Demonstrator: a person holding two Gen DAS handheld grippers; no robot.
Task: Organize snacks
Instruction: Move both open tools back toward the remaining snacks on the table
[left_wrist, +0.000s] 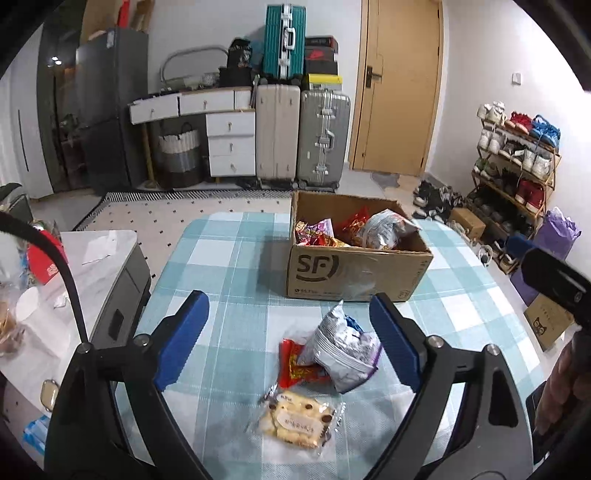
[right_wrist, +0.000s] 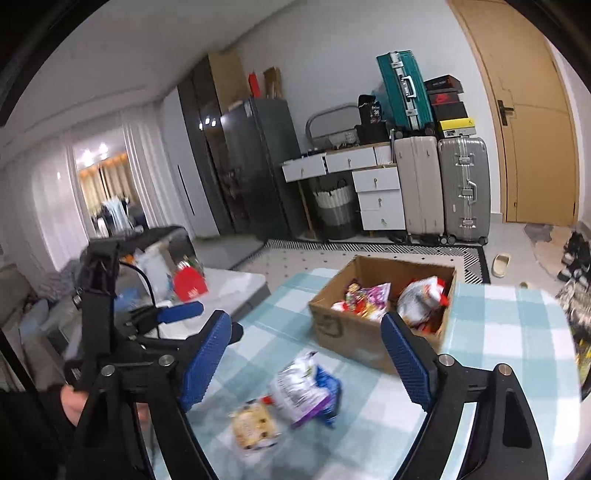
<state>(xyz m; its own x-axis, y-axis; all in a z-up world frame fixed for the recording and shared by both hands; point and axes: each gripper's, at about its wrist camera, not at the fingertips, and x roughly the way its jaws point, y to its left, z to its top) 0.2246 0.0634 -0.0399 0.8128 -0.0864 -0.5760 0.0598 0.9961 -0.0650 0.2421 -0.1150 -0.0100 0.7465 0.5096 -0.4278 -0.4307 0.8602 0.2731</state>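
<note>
Three snacks lie loose on the blue-checked tablecloth (left_wrist: 229, 266). They are a silver-and-purple bag (left_wrist: 340, 350), a red packet (left_wrist: 295, 365) partly under it, and a clear pack of cookies (left_wrist: 295, 421). My left gripper (left_wrist: 290, 310) hangs open above them with nothing between its blue pads. Behind them an open cardboard box (left_wrist: 354, 273) holds several snack bags (left_wrist: 384, 230). The right wrist view is blurred, but my right gripper (right_wrist: 306, 328) is open and empty over the silver bag (right_wrist: 303, 387) and the cookies (right_wrist: 253, 424), in front of the box (right_wrist: 343, 332).
A marble-topped side table (left_wrist: 107, 254) with a red box (left_wrist: 44, 262) and clutter stands left of the table. A shoe rack (left_wrist: 517, 162) and bags fill the floor at the right. Suitcases (left_wrist: 299, 136) and drawers line the far wall.
</note>
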